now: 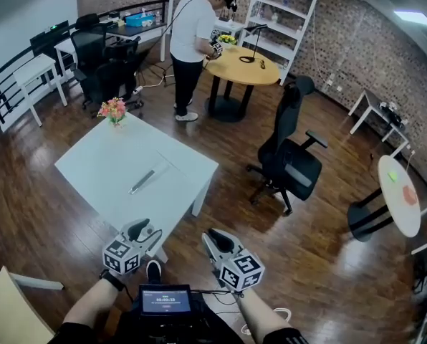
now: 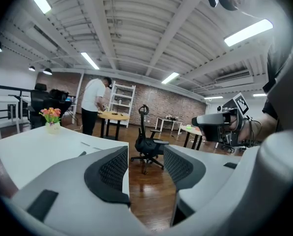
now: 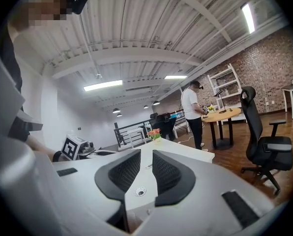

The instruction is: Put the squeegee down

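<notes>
We find the slim, seemingly metal squeegee point(image 1: 142, 182) flat on the white table point(image 1: 99, 165); left gripper point(image 1: 143, 229) gapes empty, right gripper point(image 1: 216, 236) narrowly parted.

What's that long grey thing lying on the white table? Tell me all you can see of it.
The squeegee is a slim, grey, bar-shaped tool, too small here to tell blade from handle. It lies flat and slanted near the middle of the white table, and it touches nothing else.
</notes>
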The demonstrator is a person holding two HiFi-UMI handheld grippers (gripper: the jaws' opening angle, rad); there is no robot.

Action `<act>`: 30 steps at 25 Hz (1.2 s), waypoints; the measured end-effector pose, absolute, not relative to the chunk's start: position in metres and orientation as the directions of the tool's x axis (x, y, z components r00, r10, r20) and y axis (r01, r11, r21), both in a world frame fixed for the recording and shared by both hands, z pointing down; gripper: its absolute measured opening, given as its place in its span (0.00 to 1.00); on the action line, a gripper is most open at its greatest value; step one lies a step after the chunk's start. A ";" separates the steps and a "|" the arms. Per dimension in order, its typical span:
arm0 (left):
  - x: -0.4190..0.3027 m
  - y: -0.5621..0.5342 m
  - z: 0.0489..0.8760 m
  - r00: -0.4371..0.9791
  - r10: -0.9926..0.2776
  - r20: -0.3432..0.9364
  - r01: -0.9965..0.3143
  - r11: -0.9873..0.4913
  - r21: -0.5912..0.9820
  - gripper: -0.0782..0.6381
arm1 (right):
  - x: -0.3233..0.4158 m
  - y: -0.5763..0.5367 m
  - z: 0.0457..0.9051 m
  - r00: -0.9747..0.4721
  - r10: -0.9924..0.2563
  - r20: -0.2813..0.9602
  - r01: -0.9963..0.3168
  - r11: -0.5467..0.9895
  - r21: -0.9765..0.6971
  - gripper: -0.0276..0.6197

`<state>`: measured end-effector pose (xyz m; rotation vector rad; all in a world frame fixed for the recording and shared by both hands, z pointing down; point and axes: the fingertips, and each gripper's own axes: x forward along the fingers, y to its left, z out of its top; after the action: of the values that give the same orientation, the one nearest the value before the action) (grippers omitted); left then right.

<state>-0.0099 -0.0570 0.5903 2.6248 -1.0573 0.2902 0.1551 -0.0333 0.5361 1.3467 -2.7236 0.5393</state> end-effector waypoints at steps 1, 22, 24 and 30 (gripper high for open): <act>-0.009 -0.049 0.588 0.708 -0.642 0.293 -0.702 -0.684 0.197 0.43 | 0.155 -0.029 0.537 -0.625 -0.756 0.196 -0.773 0.564 -0.290 0.19; -0.048 0.014 0.579 0.679 -0.670 0.300 -0.732 -0.644 0.221 0.43 | 0.119 -0.009 0.527 -0.638 -0.735 0.229 -0.769 0.592 -0.242 0.18; -0.052 0.014 0.579 0.679 -0.671 0.297 -0.733 -0.645 0.218 0.43 | 0.116 -0.008 0.523 -0.637 -0.735 0.230 -0.770 0.594 -0.233 0.18; -0.054 0.016 0.569 0.694 -0.663 0.282 -0.719 -0.662 0.213 0.43 | 0.111 -0.008 0.520 -0.635 -0.737 0.230 -0.772 0.595 -0.224 0.18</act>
<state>-0.0543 0.0158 0.5694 2.5977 -1.0908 0.2583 0.1108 -0.0082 0.5204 1.2842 -2.7035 0.4631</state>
